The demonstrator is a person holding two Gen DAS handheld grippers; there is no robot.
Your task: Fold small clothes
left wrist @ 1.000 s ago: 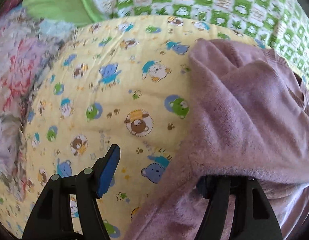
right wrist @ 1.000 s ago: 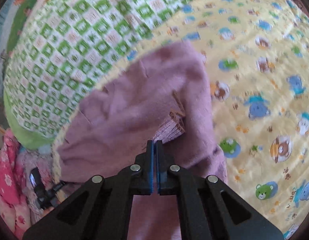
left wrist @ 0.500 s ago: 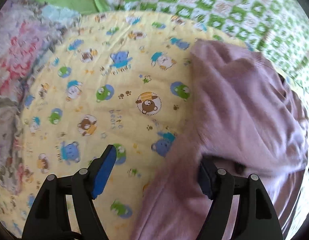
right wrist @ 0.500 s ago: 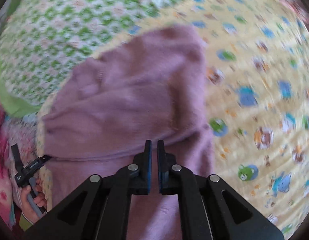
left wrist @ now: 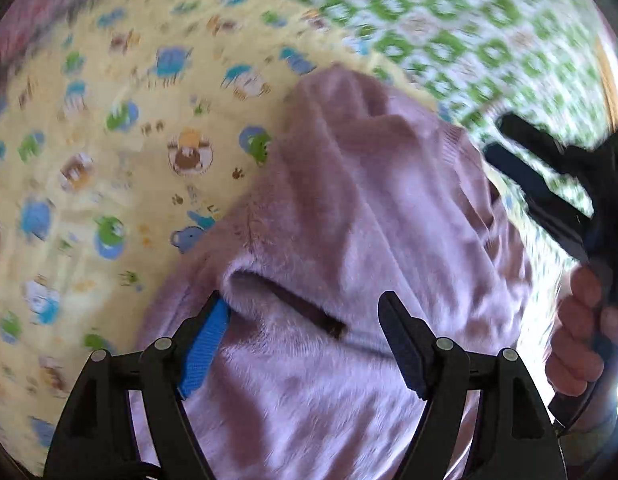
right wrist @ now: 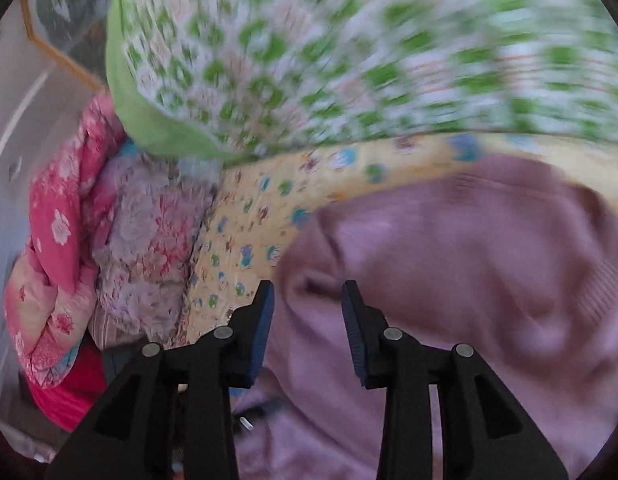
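A fuzzy purple garment [left wrist: 369, 200] lies rumpled on a yellow animal-print blanket [left wrist: 129, 160]. My left gripper [left wrist: 305, 320] is wide open and points down at it. Its fingers straddle a raised fold of the garment, and the blue pad [left wrist: 201, 348] sits at the fold's edge without squeezing. At the right of the left wrist view a hand [left wrist: 577, 320] holds my right gripper [left wrist: 497, 136] over the garment's far side. The right wrist view shows the right gripper [right wrist: 309, 312] with its jaws opening. An edge of the purple garment [right wrist: 469, 280] lies below the gap and the pads do not press on it.
A green-and-white checked quilt [right wrist: 349, 60] with a green border rises behind the yellow blanket [right wrist: 249, 232]. Pink floral bedding [right wrist: 57, 240] and a lilac floral cover [right wrist: 149, 248] are piled at the left, against a pale wall [right wrist: 21, 128].
My right gripper was shut over the garment. It has swung fast across to the garment's edge and its jaws have parted. My left gripper has turned and now stands over a fold.
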